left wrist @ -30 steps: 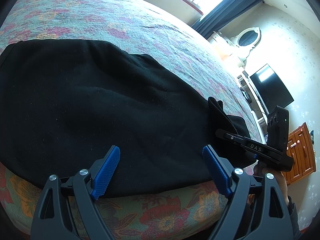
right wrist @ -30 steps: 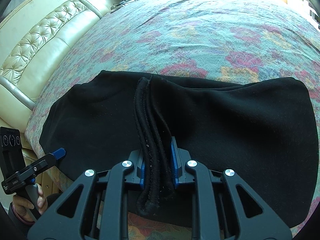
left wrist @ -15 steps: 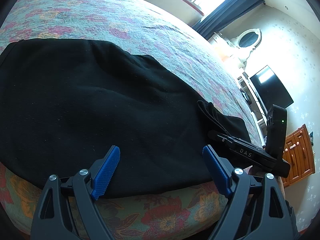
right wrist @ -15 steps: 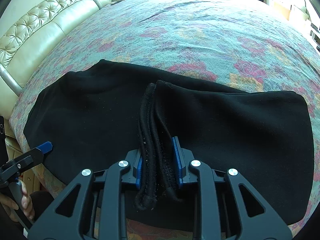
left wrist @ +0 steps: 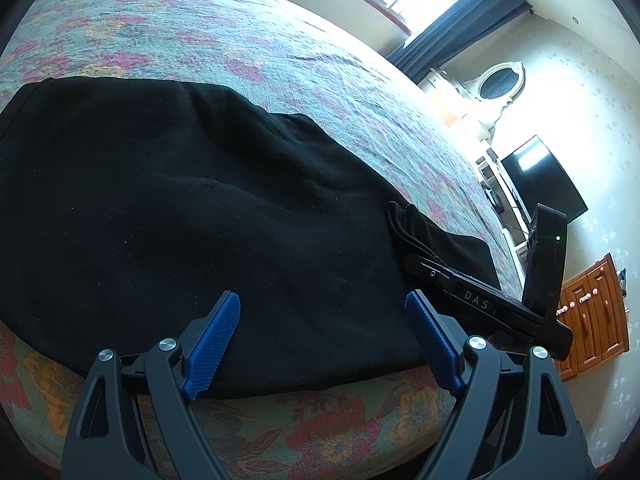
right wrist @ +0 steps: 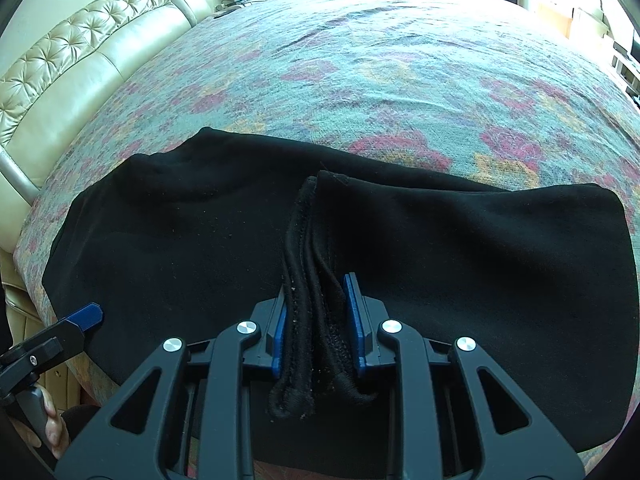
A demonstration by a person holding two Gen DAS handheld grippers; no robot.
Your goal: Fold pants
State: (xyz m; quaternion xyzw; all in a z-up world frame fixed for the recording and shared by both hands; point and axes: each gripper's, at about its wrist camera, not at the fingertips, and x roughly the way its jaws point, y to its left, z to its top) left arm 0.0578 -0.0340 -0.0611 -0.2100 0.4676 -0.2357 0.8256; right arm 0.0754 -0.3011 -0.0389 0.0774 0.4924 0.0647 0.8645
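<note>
Black fleece pants (left wrist: pixel 200 208) lie spread flat near the edge of a floral-quilted bed (left wrist: pixel 280 52). The left gripper (left wrist: pixel 320 340) hovers over them, blue pads wide apart, holding nothing. The right gripper (right wrist: pixel 316 316) pinches the bunched hem edges (right wrist: pixel 308 280).

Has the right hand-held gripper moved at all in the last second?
Yes. The right hand-held gripper, shut on the pants, has carried their hem further over the bedspread, toward the headboard.

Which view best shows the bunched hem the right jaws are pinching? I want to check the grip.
The right wrist view: the bunched hem fills its centre, clamped inside the right gripper. The left wrist view shows it only small and side-on, at the far edge of the black pants.
</note>
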